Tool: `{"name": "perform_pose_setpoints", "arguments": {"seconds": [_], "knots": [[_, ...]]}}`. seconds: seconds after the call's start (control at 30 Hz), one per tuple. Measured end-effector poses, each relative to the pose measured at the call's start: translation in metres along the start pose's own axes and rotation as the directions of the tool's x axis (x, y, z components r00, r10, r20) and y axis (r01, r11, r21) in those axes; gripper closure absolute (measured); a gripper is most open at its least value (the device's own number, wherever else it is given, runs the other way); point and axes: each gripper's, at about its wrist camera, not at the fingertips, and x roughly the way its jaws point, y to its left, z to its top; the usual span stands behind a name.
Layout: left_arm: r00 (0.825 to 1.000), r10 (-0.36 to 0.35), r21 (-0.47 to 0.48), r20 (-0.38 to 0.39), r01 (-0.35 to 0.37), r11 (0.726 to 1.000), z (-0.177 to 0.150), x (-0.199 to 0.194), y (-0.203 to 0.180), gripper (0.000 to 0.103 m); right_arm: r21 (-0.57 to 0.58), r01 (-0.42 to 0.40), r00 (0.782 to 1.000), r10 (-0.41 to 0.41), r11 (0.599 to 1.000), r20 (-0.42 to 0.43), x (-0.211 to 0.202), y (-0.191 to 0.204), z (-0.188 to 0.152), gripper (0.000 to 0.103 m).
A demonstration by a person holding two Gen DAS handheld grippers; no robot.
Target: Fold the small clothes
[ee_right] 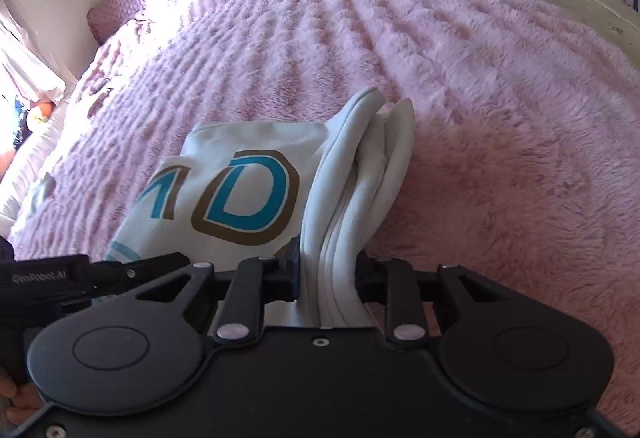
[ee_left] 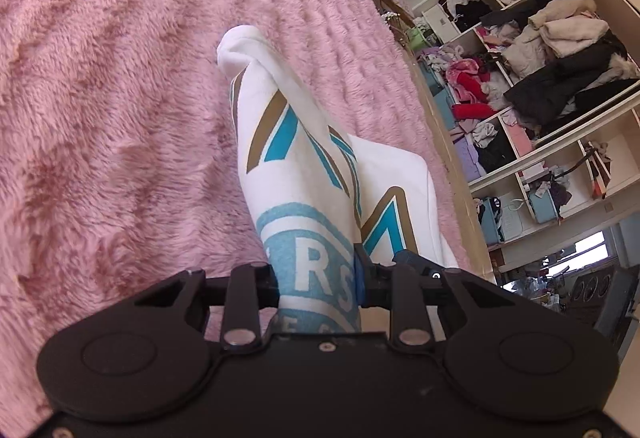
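White garment with teal and gold-brown lettering hangs over a fluffy pink blanket that covers the bed, gathered at two points by the two hand-held grippers. In the left wrist view the left gripper is clamped on a bunched stretch of the cloth that carries a pale blue round print with white letters; the fabric rises from between its black fingers and stretches away, twisted, toward a rounded fold at the far end, with another flap of the same cloth just beside it on the right. In the right wrist view the right gripper pinches a thick stack of plain white folded layers, which stand up out of its jaws, while a panel of the garment printed with a large letter D spreads to the left above the blanket. The left gripper's black body shows at the left edge of that view. Open shelves crammed with heaped clothes stand beyond the bed's edge, well apart from the garment.
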Motion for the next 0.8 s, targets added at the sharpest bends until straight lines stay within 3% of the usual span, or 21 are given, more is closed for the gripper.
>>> {"name": "perform_pose_setpoints", "arguments": {"seconds": [0.1,0.23,0.4,0.53,0.67,0.7,0.73,0.8], "knots": [[0.999,-0.006,0.008,0.049,0.006,1.0,0.008,-0.039,0.015,0.077,-0.061,-0.04,0.999,0.041,0.997,0.014,-0.002,0.035,0.003,0.08],[0.99,0.049,0.014,0.133,-0.052,0.999,0.025,-0.106,0.048,0.077,-0.159,-0.131,0.99,0.137,0.979,0.027,0.013,0.102,0.004,0.08],[0.958,0.168,-0.039,0.234,-0.163,0.986,0.045,-0.179,0.107,0.077,-0.238,-0.269,0.959,0.281,0.933,0.018,0.061,0.179,0.002,0.08],[0.943,0.233,-0.136,0.236,-0.206,0.969,0.049,-0.192,0.171,0.075,-0.267,-0.29,0.954,0.3,0.919,-0.005,0.116,0.214,-0.013,0.081],[0.931,0.329,-0.221,0.157,-0.292,0.931,0.035,-0.171,0.235,0.07,-0.207,-0.226,0.974,0.217,0.952,-0.063,0.166,0.215,-0.042,0.081],[0.929,0.337,-0.232,0.15,-0.299,0.926,0.027,-0.166,0.248,0.063,-0.218,-0.189,0.982,0.182,0.958,-0.052,0.173,0.214,-0.049,0.08],[0.929,0.332,-0.239,0.164,-0.289,0.927,0.021,-0.164,0.257,0.056,-0.23,-0.174,0.985,0.17,0.958,-0.038,0.177,0.209,-0.055,0.079],[0.94,0.285,-0.274,0.19,-0.228,0.934,0.009,-0.168,0.271,0.055,-0.227,-0.194,0.981,0.19,0.954,-0.04,0.179,0.2,-0.057,0.074]]}}
